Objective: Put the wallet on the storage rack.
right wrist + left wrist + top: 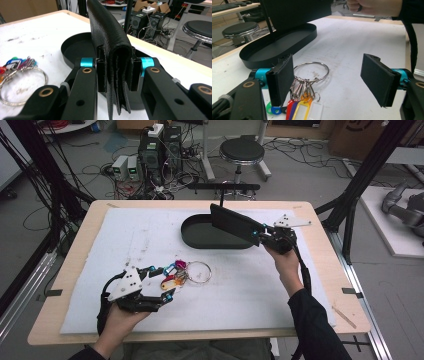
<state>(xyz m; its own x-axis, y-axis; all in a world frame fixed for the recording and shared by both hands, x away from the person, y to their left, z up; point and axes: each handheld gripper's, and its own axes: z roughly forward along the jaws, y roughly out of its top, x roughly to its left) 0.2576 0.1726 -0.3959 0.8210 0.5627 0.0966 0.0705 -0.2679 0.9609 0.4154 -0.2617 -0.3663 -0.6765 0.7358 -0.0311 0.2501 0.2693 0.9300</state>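
- The right gripper squeezes a black wallet and holds it over the black tray. If it lets go off to one side, the wallet may land on the rim and tip out.
- The left gripper is wide open with nothing in it, right by the keys. A bump may push them around.

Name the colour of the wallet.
Black wallet, clearest in the right gripper view.

Key tags cut off below.
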